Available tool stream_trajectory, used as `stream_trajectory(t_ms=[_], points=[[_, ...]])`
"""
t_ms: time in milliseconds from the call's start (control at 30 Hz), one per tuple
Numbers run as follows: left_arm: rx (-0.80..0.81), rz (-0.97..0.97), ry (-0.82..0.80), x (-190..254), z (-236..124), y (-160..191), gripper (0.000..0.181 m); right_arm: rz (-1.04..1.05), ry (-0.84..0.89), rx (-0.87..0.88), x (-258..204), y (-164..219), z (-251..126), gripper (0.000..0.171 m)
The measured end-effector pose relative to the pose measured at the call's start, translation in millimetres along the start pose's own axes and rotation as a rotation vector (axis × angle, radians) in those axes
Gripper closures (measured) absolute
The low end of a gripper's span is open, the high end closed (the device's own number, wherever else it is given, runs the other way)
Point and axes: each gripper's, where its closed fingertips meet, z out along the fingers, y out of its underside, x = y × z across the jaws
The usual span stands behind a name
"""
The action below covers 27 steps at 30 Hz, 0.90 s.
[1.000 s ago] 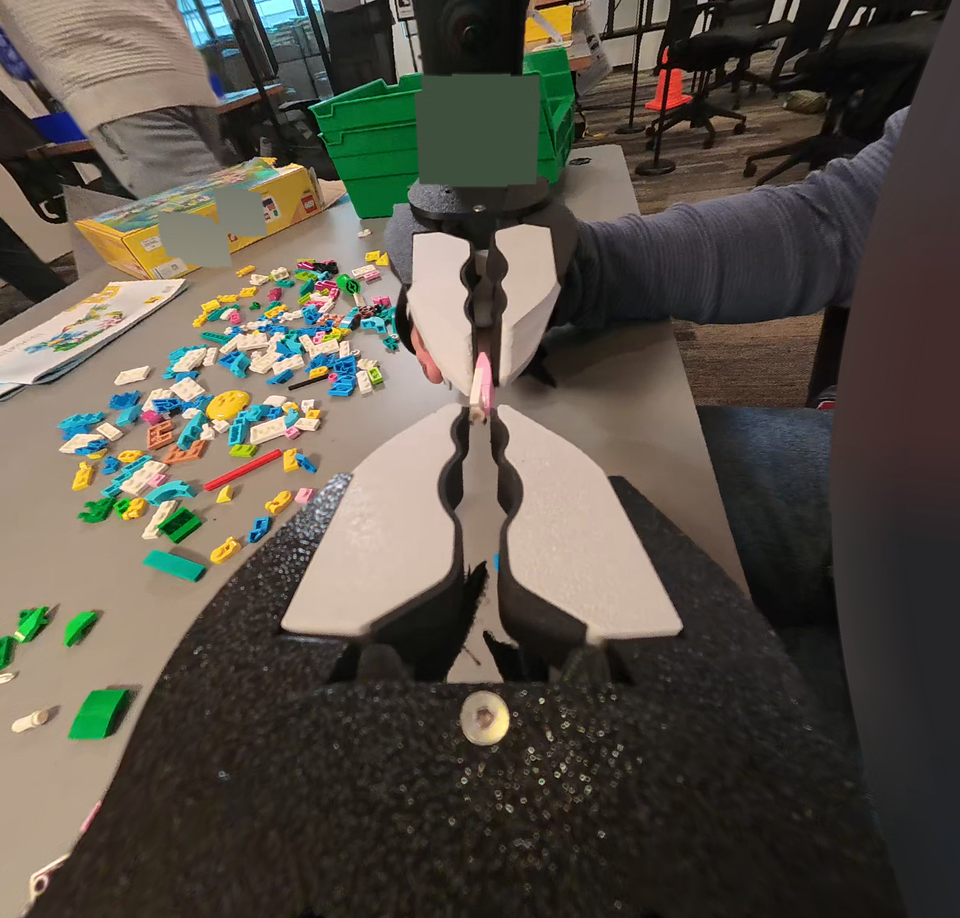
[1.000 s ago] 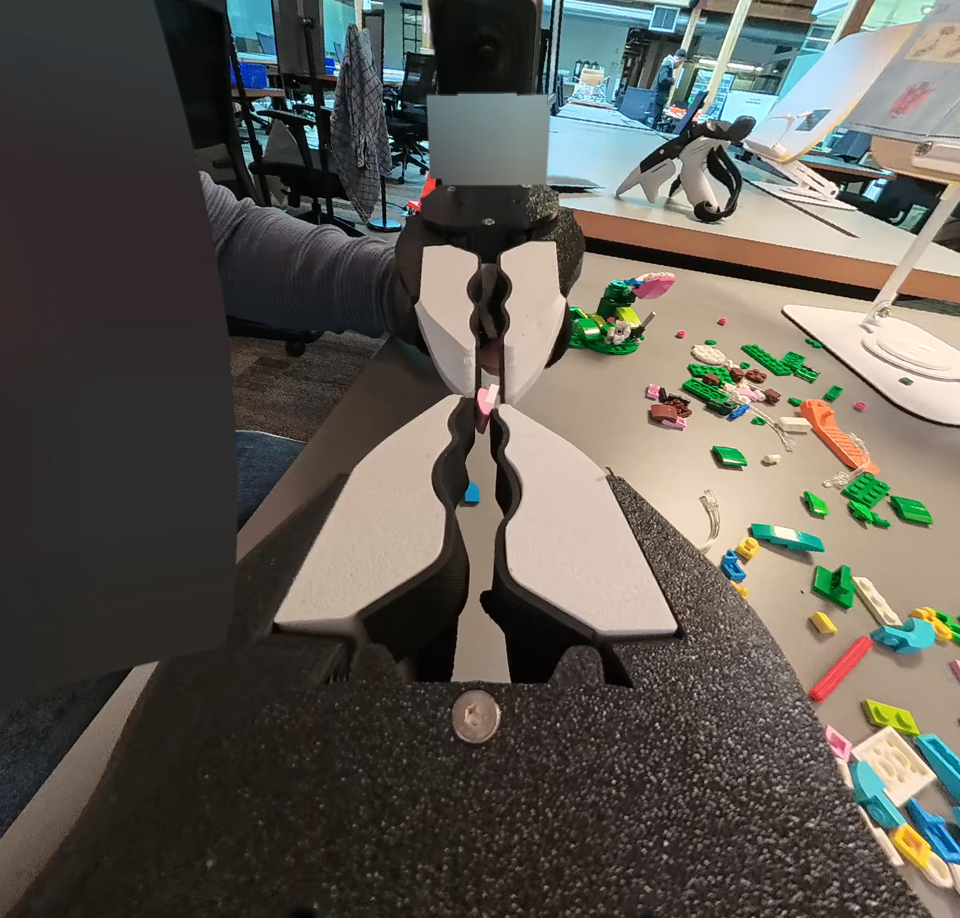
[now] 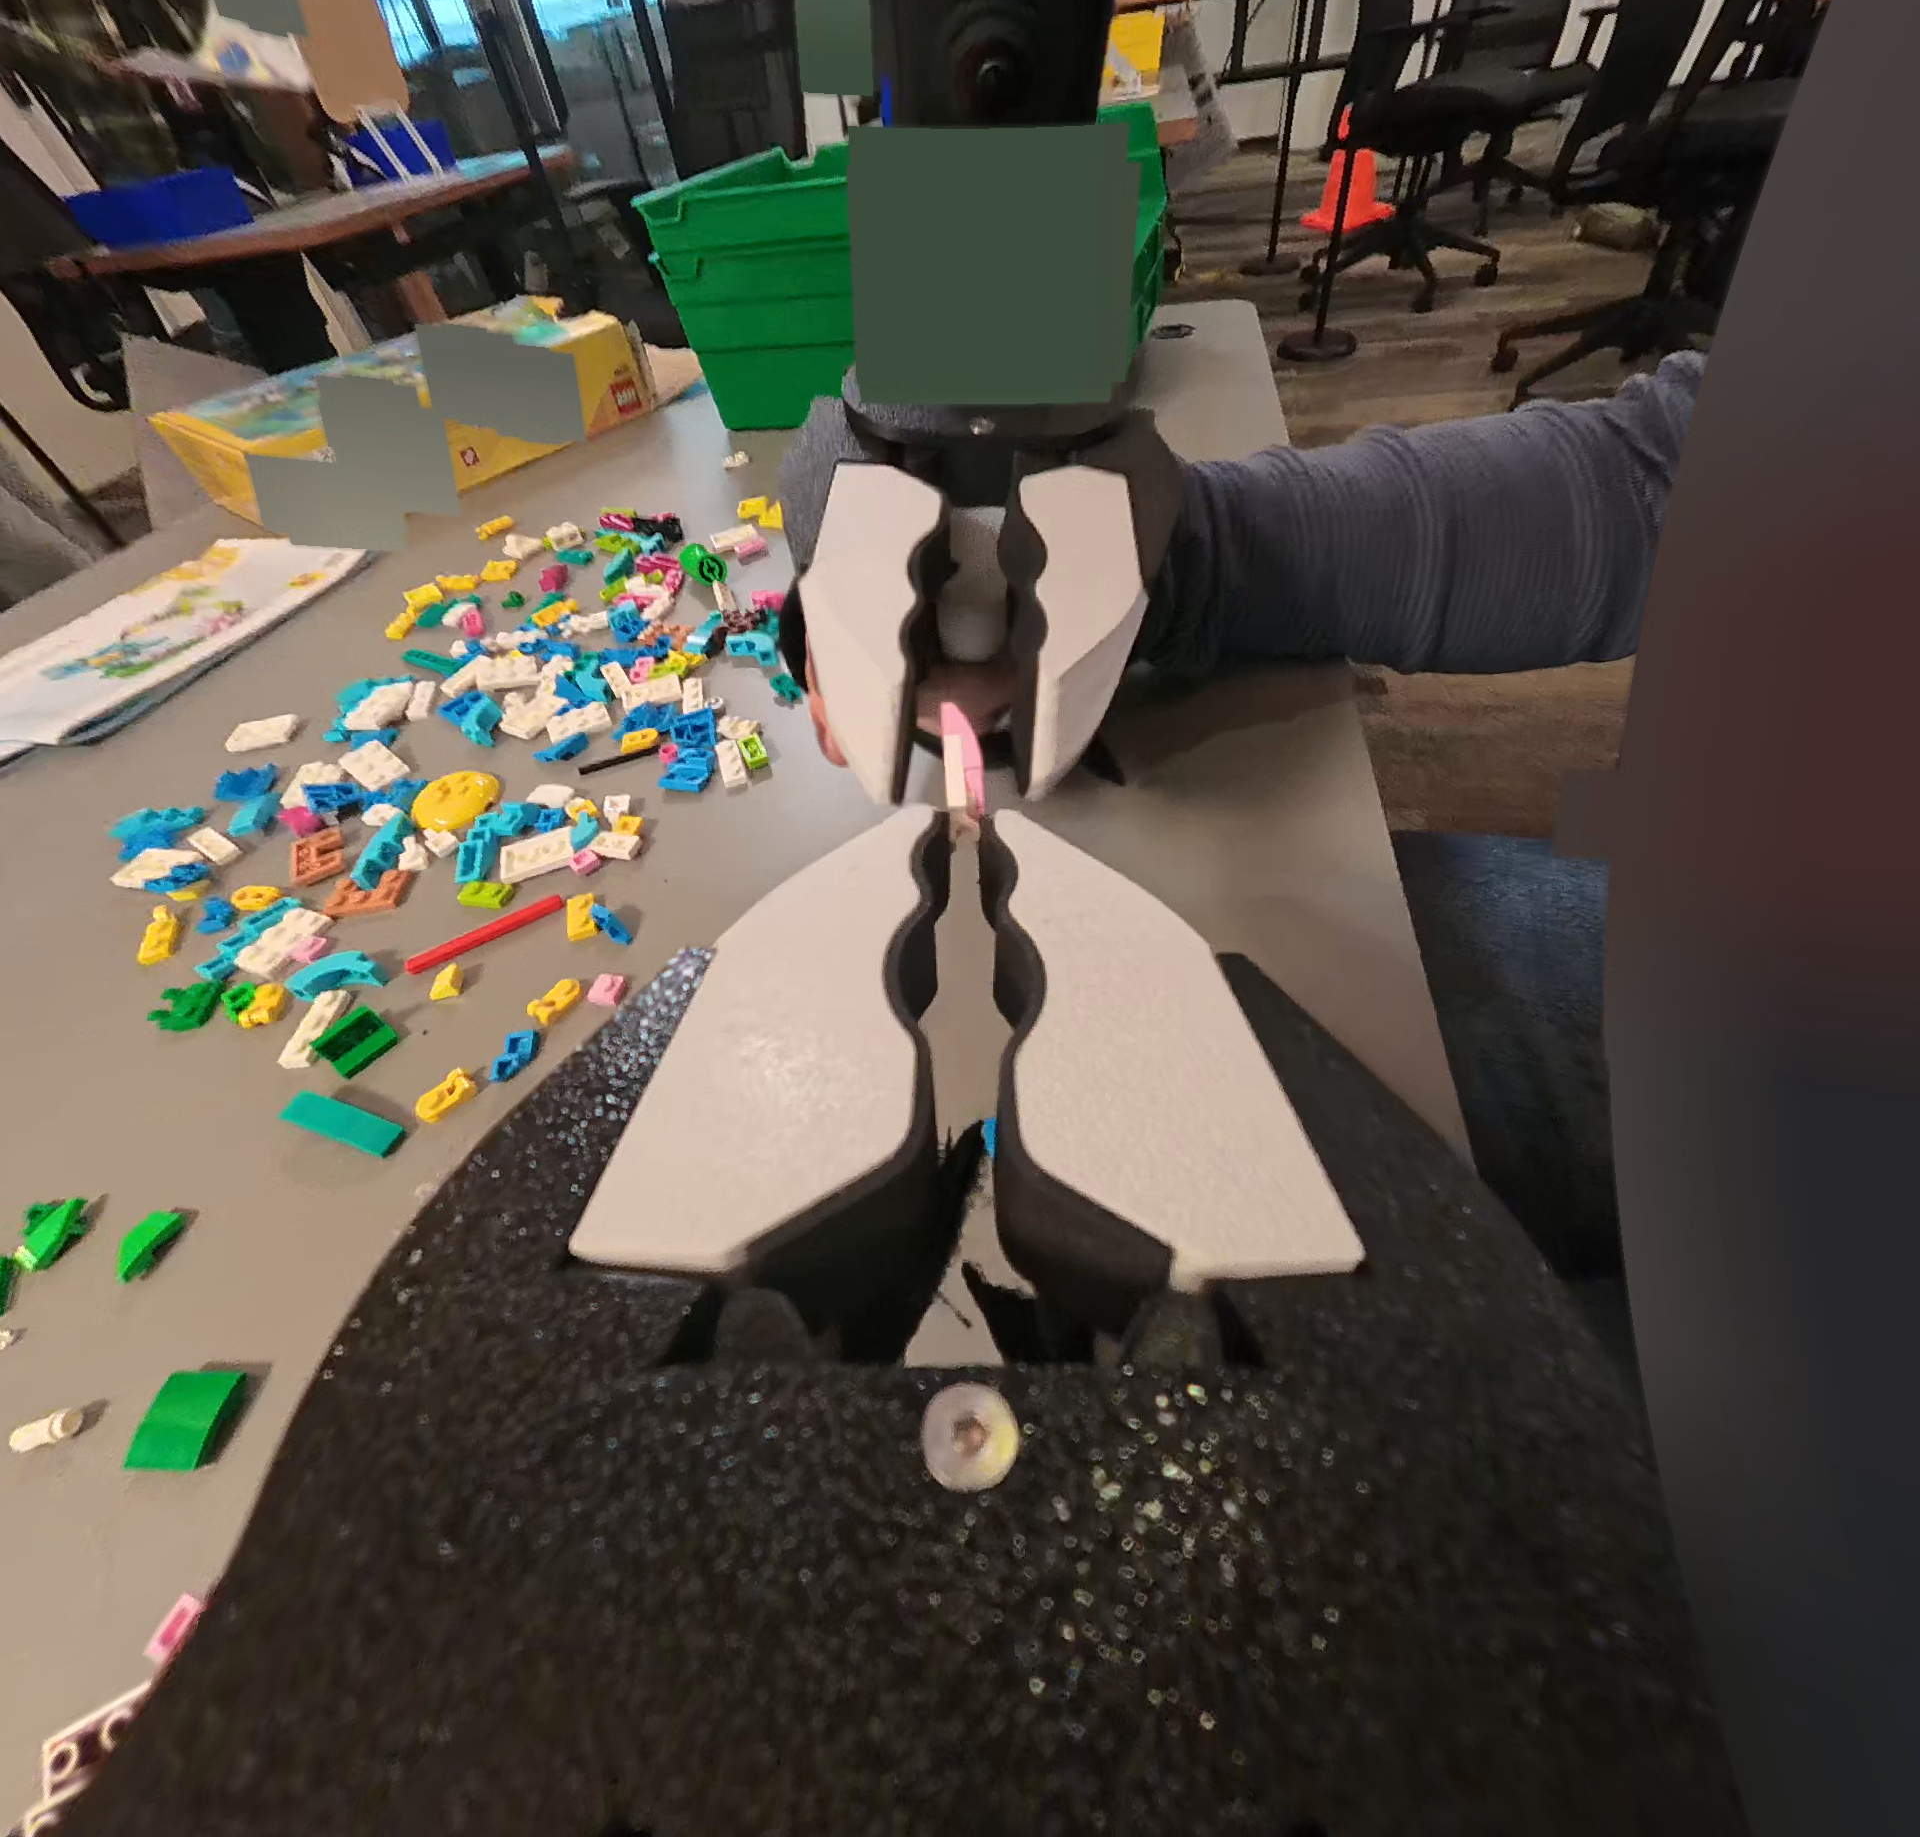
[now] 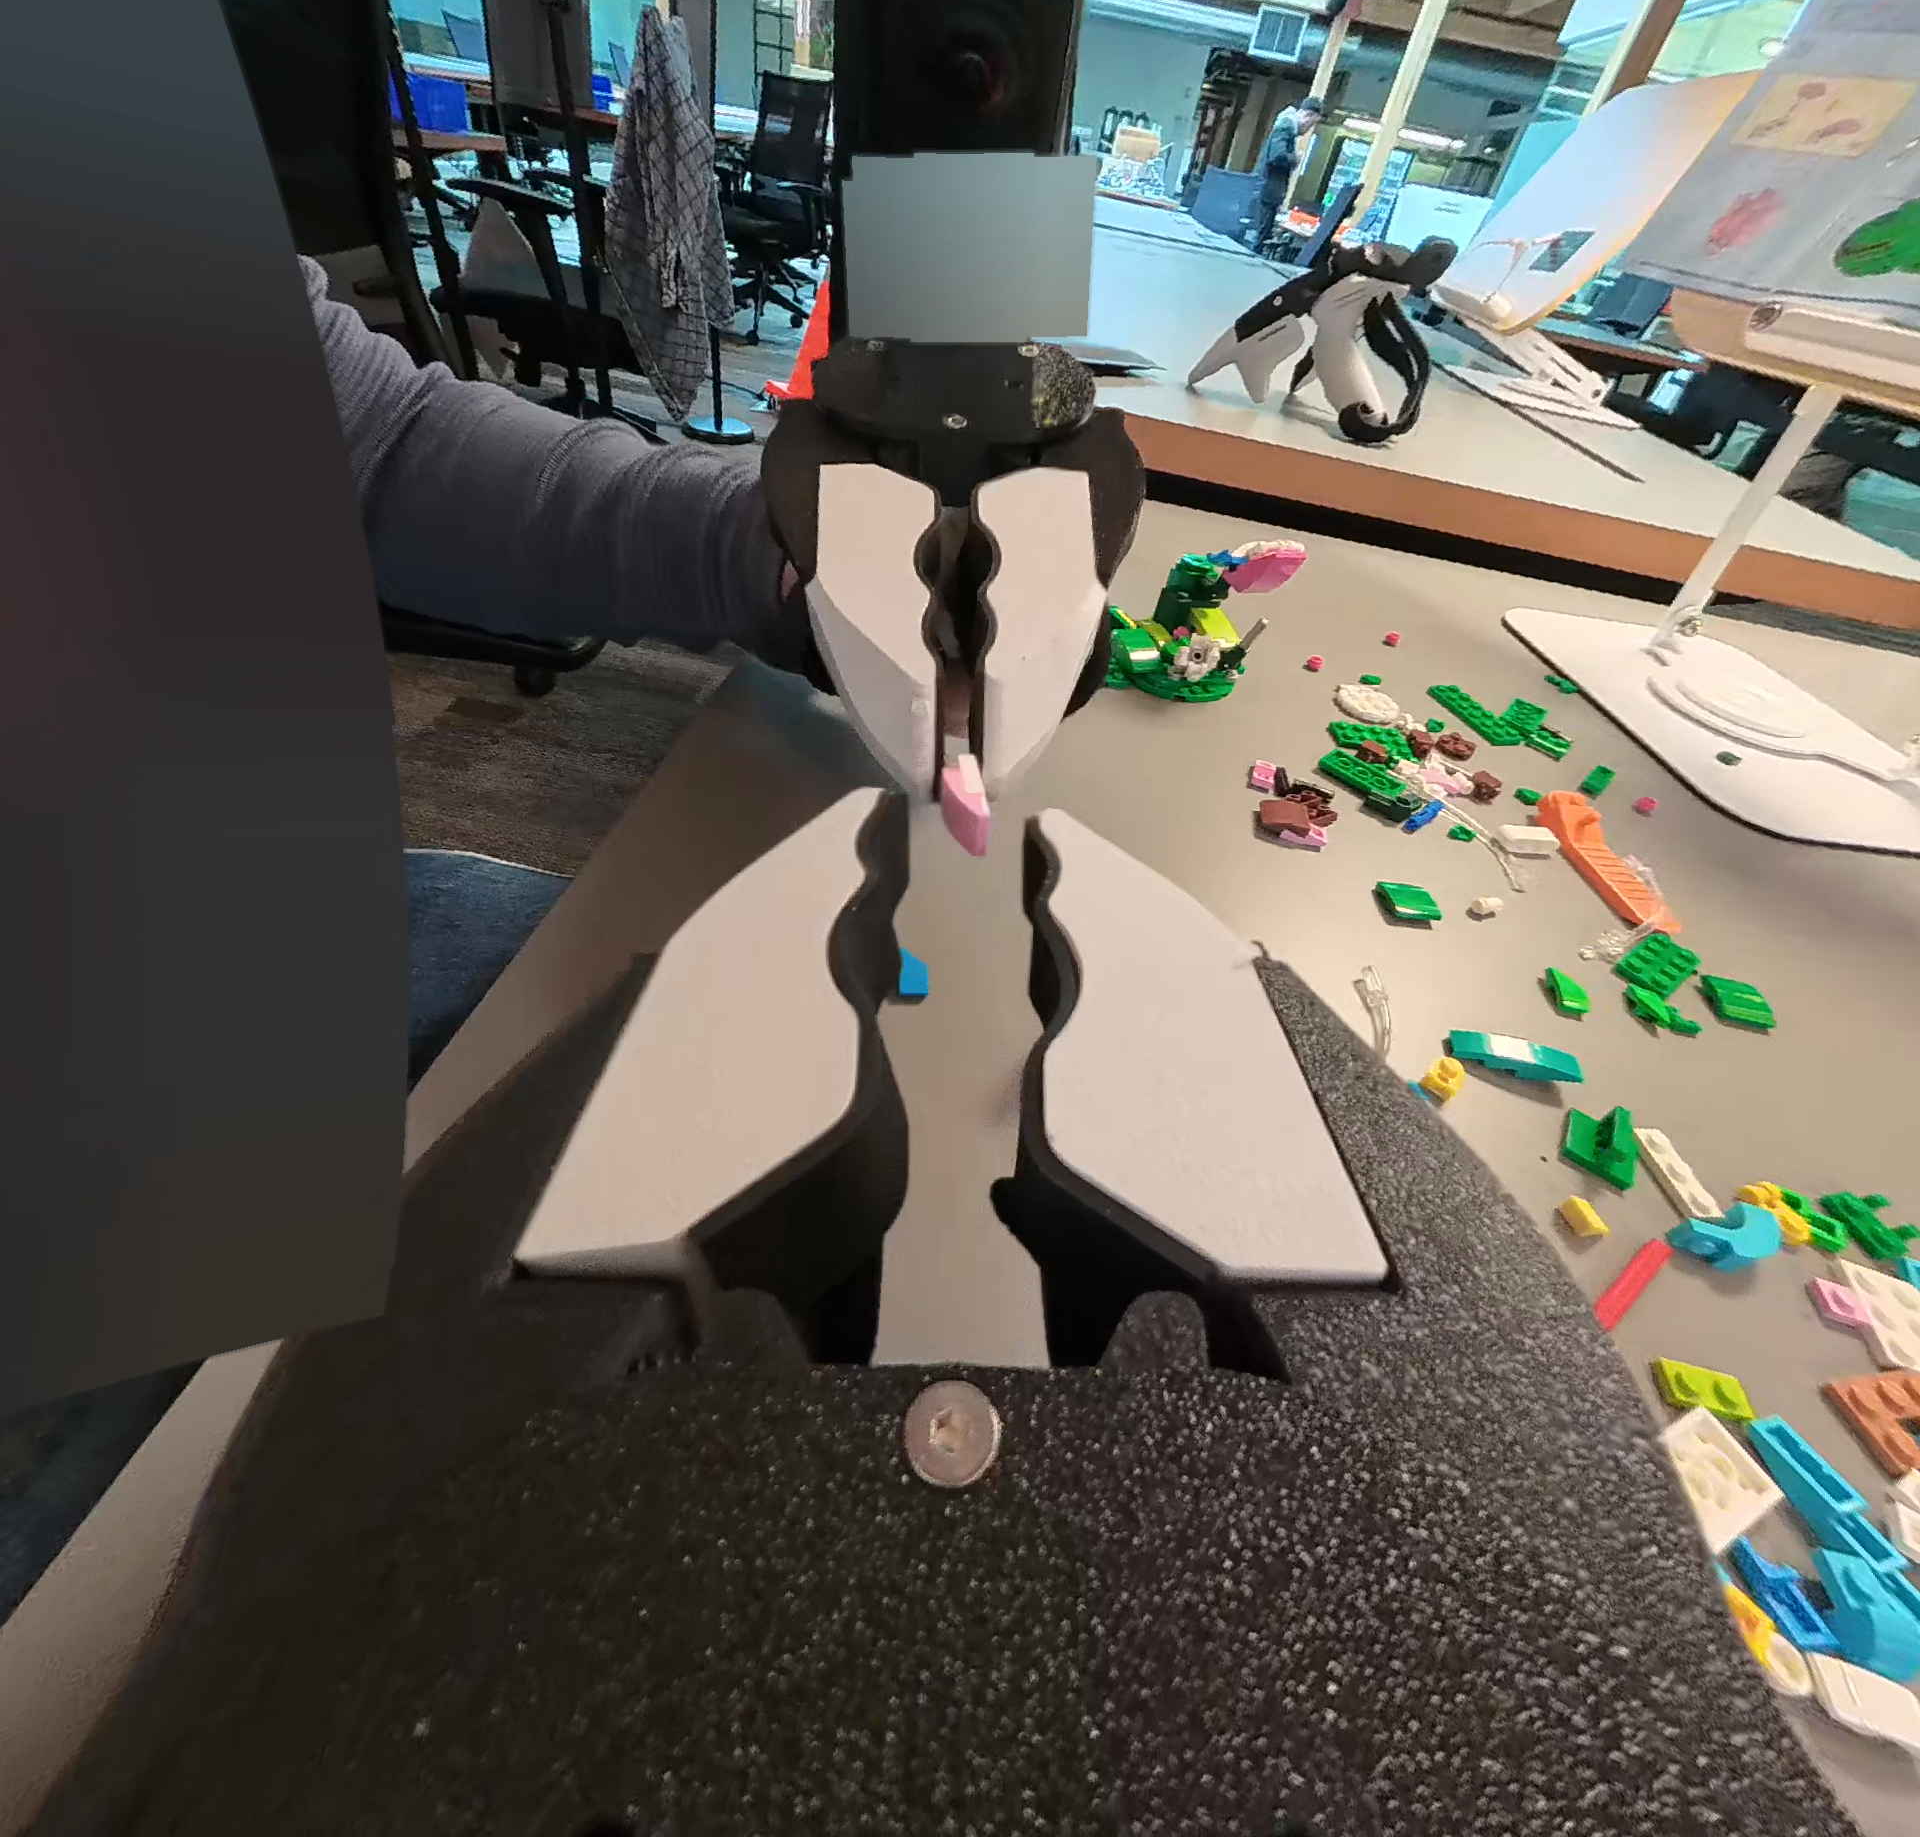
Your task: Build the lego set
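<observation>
My left gripper [image 3: 958,829] is shut on a small pink and white lego piece [image 3: 966,764], held above the grey table [image 3: 1195,852] near its edge. The piece sticks out of the fingertips towards the right gripper. My right gripper [image 4: 961,816] faces it tip to tip and is open. Its jaws stand apart on either side of the pink piece [image 4: 968,819] without gripping it. In the right wrist view the left gripper [image 4: 954,785] shows opposite, closed on that piece. A person's sleeved arms hold both grippers.
A spread of loose bricks [image 3: 520,707] lies left of the grippers, with a yellow box [image 3: 613,385], a booklet [image 3: 156,624] and green bins [image 3: 758,281] behind. A built green plant model [image 4: 1184,634], green pieces, an orange separator [image 4: 1605,857] and a white stand base [image 4: 1714,707] show in the right wrist view.
My right gripper has opened and let go of the pink piece. The left gripper stays shut on it. Both grippers remain tip to tip.
</observation>
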Motion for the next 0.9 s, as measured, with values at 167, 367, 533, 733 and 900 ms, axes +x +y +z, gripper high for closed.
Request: stream_trajectory(t_ms=[167, 367, 533, 733, 900], points=[[0.044, 0.019, 0.005, 1.4, 0.2, -3.0, 0.176, 0.005, -0.035, 0.031, -5.6, -4.9, 1.6, 0.156], [0.050, 0.023, 0.018, 4.5, 3.1, -3.2, 0.176, -0.002, -0.035, 0.033, -6.0, -5.6, 2.2, 0.164], [0.050, -0.008, 0.030, 5.5, 4.1, -4.2, 0.176, -0.014, -0.039, 0.021, -7.0, -5.7, 1.3, 0.165], [-0.193, -0.034, -0.076, -22.0, -2.9, 31.1, 0.123, -0.029, 0.070, 0.003, 11.4, -2.9, -12.0, 0.165], [-0.383, 0.089, -0.008, -27.7, 3.0, 55.6, 0.125, -0.006, 0.106, -0.008, 19.3, 2.5, -20.0, 0.165]])
